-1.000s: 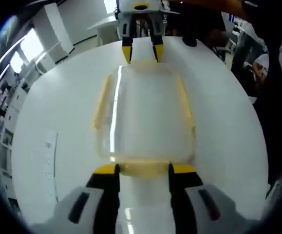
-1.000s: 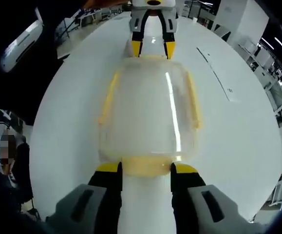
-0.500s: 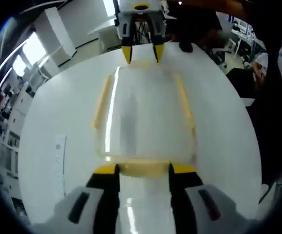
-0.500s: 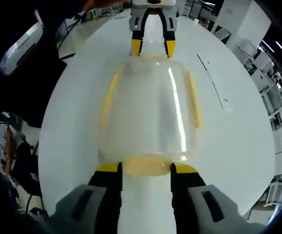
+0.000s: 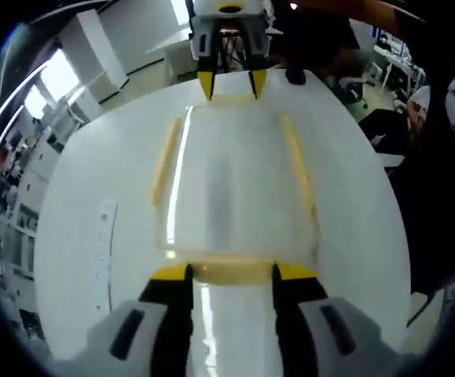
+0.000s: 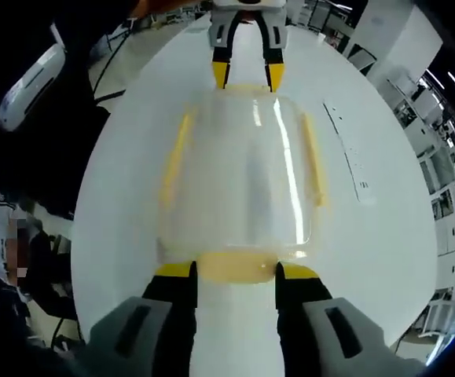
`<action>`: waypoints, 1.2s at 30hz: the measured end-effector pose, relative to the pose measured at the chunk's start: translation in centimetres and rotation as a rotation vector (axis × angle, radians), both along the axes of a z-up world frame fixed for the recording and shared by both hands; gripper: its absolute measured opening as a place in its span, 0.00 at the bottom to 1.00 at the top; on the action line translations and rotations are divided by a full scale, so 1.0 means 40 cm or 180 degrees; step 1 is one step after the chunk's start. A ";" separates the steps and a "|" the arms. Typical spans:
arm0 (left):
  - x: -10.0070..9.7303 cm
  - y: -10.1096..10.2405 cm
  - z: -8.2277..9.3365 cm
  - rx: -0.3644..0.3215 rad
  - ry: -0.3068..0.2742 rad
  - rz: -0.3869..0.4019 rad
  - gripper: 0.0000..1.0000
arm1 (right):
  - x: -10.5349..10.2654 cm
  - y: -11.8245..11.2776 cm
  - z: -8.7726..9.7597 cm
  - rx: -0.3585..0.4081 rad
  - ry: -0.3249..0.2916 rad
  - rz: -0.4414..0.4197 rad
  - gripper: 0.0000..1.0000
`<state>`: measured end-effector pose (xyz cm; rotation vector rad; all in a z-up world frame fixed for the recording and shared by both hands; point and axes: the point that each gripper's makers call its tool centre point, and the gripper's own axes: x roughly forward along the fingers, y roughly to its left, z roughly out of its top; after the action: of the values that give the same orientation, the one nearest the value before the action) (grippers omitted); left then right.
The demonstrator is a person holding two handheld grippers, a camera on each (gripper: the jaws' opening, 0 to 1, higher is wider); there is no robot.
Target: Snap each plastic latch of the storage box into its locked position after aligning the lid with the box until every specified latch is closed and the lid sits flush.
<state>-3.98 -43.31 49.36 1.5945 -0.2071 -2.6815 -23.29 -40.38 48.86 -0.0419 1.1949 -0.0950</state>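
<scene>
Lid lay on the clear storage box on a white worktop, while the left tool and right tool, each spread apart, straddled yellow end latches whose locking I could not judge.

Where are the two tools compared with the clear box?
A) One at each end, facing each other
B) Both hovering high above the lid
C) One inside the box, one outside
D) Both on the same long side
A: in the left gripper view the left tool sits at the near yellow latch of the box, while the right tool meets the far end.
</scene>
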 end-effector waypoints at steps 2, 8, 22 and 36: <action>0.017 0.003 0.003 0.0001 0.0009 0.0006 0.38 | 0.016 -0.001 -0.003 0.0012 0.0037 0.0010 0.38; 0.082 0.007 0.001 0.0036 -0.0033 0.0059 0.38 | 0.073 -0.003 -0.003 0.0017 0.0039 0.0044 0.38; 0.234 0.006 -0.008 0.0091 -0.0095 0.0188 0.38 | 0.228 -0.017 -0.015 0.0032 0.0051 0.0125 0.38; 0.358 -0.020 0.001 0.0085 -0.0174 0.0248 0.38 | 0.351 -0.054 -0.005 0.0012 0.0019 0.0157 0.38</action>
<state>10.35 -44.09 49.39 1.6486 -0.1077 -2.5959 -9.23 -42.54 48.67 -0.0684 1.1994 -0.0491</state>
